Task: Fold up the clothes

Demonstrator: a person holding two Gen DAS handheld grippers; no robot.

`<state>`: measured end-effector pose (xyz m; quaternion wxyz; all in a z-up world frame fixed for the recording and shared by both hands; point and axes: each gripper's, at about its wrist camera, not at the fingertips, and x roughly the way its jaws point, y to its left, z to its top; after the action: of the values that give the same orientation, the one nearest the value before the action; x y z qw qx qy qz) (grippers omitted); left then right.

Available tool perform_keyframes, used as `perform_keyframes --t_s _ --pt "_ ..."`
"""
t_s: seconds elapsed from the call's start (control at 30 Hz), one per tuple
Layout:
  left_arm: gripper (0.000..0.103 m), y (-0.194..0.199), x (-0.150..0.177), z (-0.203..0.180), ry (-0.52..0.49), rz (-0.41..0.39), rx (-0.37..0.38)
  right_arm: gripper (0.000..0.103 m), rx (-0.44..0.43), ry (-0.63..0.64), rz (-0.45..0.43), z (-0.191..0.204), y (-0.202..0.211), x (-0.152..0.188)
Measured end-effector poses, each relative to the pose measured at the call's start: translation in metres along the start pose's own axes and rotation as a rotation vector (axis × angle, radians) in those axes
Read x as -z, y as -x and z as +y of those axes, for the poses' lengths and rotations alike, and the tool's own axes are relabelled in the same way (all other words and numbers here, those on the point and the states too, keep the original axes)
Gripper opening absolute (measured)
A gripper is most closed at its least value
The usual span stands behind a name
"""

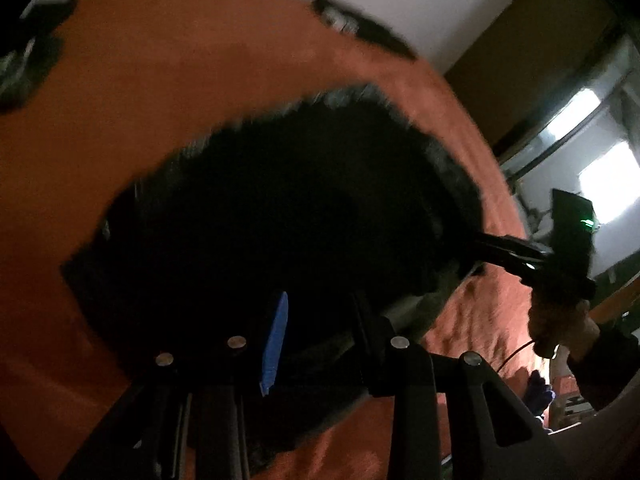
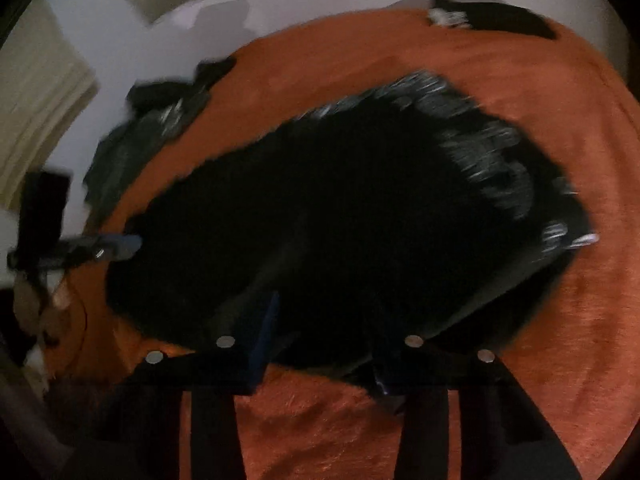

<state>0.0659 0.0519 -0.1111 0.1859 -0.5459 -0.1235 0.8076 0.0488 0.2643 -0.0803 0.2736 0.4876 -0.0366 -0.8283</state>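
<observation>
Black garment (image 1: 280, 208) mid-frame on orange blanket (image 1: 160, 80). Left claw (image 1: 320, 320) & right claw (image 2: 320, 332) at near hem, fingers look apart; grip can't tell. Risk: hem slips, fold bunches.

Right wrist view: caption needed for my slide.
Both grippers work a black garment spread on an orange blanket.

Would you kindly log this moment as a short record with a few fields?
surface: orange blanket
garment: black garment with a pale pattern, spread out
left gripper: at the garment's edge; jaw state unclear
right gripper: fingers close together at the opposite edge; a grip cannot be confirmed
other clothes: dark clothes at the blanket's far edge
image quality: dim, motion-blurred
</observation>
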Motion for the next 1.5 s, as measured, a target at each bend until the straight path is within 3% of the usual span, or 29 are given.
perform_keyframes --t_s 0.07,0.1,0.17,0.3,0.43,0.53,0.67,0.77,0.8,0.87,0.9,0.93,1.03,1.17,1.27,1.5 --pt "0.028 -0.011 0.009 0.012 0.034 0.033 -0.029 0.005 0.086 0.077 0.035 -0.005 -0.012 0.009" --pt "0.025 -0.011 0.011 0.017 0.048 0.036 -0.028 0.000 0.129 0.078 0.049 -0.015 -0.015 0.012" --pt "0.016 -0.010 0.015 0.025 0.074 0.035 -0.019 0.000 0.203 -0.014 0.042 -0.049 -0.011 0.014" --pt "0.016 -0.002 0.020 0.031 0.091 0.029 -0.018 0.001 0.294 -0.138 0.014 -0.076 0.018 0.016" --pt "0.019 0.003 0.024 0.025 0.053 0.018 -0.036 0.002 0.167 -0.230 -0.080 -0.063 0.055 0.023" --pt "0.021 0.000 0.023 0.023 0.029 0.020 -0.050 0.002 0.093 -0.232 -0.059 -0.041 0.051 0.036" --pt "0.023 0.000 0.021 0.027 0.028 0.024 -0.047 0.003 0.130 -0.227 0.034 -0.035 0.024 0.044" --pt "0.024 0.000 0.022 0.030 0.039 0.026 -0.034 0.003 0.171 -0.127 0.070 -0.027 0.014 0.038" --pt "0.024 -0.001 0.021 0.031 0.045 0.024 -0.025 0.006 0.175 -0.118 0.064 -0.027 0.015 0.035" --pt "0.029 -0.005 0.019 0.032 0.070 0.022 -0.002 0.036 0.158 -0.189 0.042 -0.040 0.018 0.029" --pt "0.030 -0.005 0.019 0.033 0.081 0.021 0.009 0.063 0.153 -0.244 0.003 -0.052 0.024 0.028" --pt "0.030 -0.004 0.019 0.035 0.091 0.021 0.018 0.071 0.151 -0.297 -0.036 -0.065 0.030 0.027" --pt "0.030 -0.003 0.017 0.041 0.116 0.021 0.038 0.071 0.211 -0.387 -0.077 -0.094 0.039 0.030" --pt "0.030 -0.001 0.017 0.046 0.127 0.022 0.051 0.069 0.345 -0.360 -0.044 -0.123 0.037 0.034" --pt "0.030 -0.003 0.015 0.045 0.123 0.022 0.046 0.066 0.316 -0.395 -0.053 -0.125 0.041 0.035" --pt "0.036 -0.003 0.012 0.036 0.045 0.026 -0.014 0.066 0.166 -0.351 -0.167 -0.078 0.056 0.014"
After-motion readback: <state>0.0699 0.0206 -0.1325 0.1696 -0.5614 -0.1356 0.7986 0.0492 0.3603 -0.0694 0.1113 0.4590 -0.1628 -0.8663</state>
